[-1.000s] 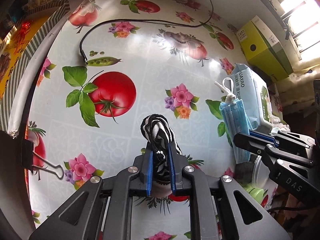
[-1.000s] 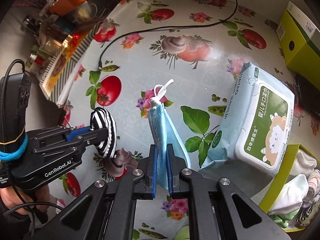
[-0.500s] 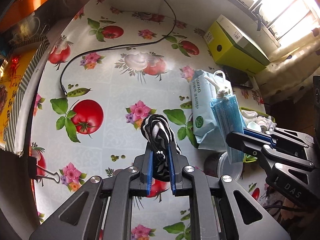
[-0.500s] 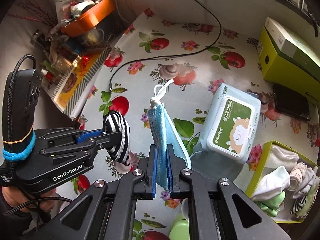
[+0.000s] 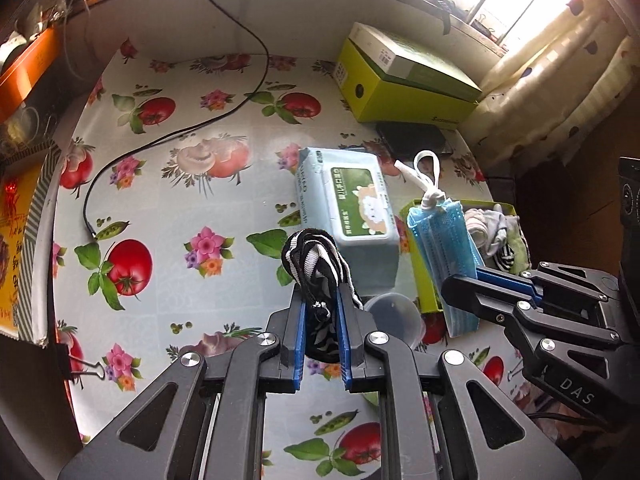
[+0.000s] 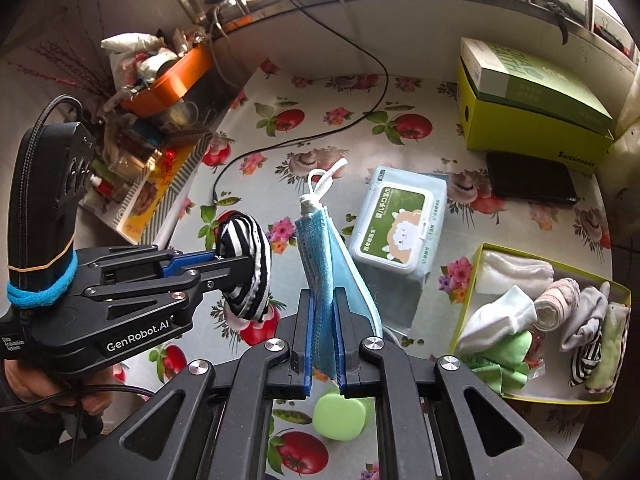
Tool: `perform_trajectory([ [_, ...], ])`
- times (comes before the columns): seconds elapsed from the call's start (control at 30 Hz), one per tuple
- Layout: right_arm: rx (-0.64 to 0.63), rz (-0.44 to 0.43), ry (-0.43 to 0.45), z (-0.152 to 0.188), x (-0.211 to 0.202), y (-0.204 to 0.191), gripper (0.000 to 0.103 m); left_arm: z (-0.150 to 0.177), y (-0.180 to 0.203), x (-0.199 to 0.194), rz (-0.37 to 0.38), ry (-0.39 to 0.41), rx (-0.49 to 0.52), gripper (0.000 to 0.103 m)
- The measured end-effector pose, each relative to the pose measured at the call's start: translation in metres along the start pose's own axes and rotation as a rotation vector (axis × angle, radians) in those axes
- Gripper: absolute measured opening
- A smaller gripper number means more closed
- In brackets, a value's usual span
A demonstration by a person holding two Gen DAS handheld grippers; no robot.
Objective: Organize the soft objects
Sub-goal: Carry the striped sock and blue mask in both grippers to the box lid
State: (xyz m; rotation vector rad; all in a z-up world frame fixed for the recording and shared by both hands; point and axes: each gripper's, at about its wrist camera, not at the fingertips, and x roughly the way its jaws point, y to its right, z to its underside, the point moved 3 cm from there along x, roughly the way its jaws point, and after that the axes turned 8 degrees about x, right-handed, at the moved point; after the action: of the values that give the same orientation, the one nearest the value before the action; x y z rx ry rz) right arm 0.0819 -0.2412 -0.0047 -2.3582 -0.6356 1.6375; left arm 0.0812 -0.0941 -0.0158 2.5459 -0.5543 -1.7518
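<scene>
Left gripper [image 5: 320, 328] clamped on a striped sock [image 5: 316, 268], held above the table [image 5: 168, 288]; its body reads "GenRobot.AI". Right gripper [image 6: 323, 344] clamped on a folded blue face mask [image 6: 326, 264], also in the air; "DAS" printed on its side. Beyond them: wet-wipes pack [image 6: 400, 224], Chinese label with a sheep. Right of it, tray [image 6: 472, 276] of rolled socks and cloths. Far back, yellow-green box [image 6: 536, 128]; its lettering is too blurred to read.

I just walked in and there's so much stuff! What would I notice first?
Probably the two grippers held above the tomato-print tablecloth: the left gripper pinches a black-and-white striped sock, the right gripper a folded blue face mask. At the right edge sits a yellow-green tray of rolled socks.
</scene>
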Motion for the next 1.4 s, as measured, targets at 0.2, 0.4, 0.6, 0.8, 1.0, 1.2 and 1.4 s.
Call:
perform_trajectory([
  [0.2,0.066,0.002,0.026,0.014,-0.020,0.031,0.009,-0.007,0.036,0.005,0.022,-0.017,0.079,0.014],
  [0.4,0.146,0.024,0.063,0.025,-0.041,0.069,0.009,-0.019,0.078,0.016,0.060,-0.035,0.178,0.014],
  [0.6,0.242,0.064,0.102,0.035,-0.060,0.113,0.009,-0.030,0.122,0.036,0.106,-0.068,0.277,0.014],
  [0.8,0.340,0.097,0.124,0.047,-0.071,0.157,0.009,-0.040,0.160,0.058,0.137,-0.097,0.355,0.014],
  [1.0,0.432,0.121,0.144,0.057,-0.075,0.199,0.009,-0.050,0.189,0.082,0.145,-0.126,0.400,0.014],
  [1.2,0.522,0.133,0.150,0.068,-0.074,0.237,0.009,-0.057,0.211,0.105,0.165,-0.153,0.430,0.014],
  [1.4,0.587,0.129,0.150,0.073,-0.066,0.260,0.009,-0.061,0.234,0.129,0.192,-0.182,0.464,0.014],
])
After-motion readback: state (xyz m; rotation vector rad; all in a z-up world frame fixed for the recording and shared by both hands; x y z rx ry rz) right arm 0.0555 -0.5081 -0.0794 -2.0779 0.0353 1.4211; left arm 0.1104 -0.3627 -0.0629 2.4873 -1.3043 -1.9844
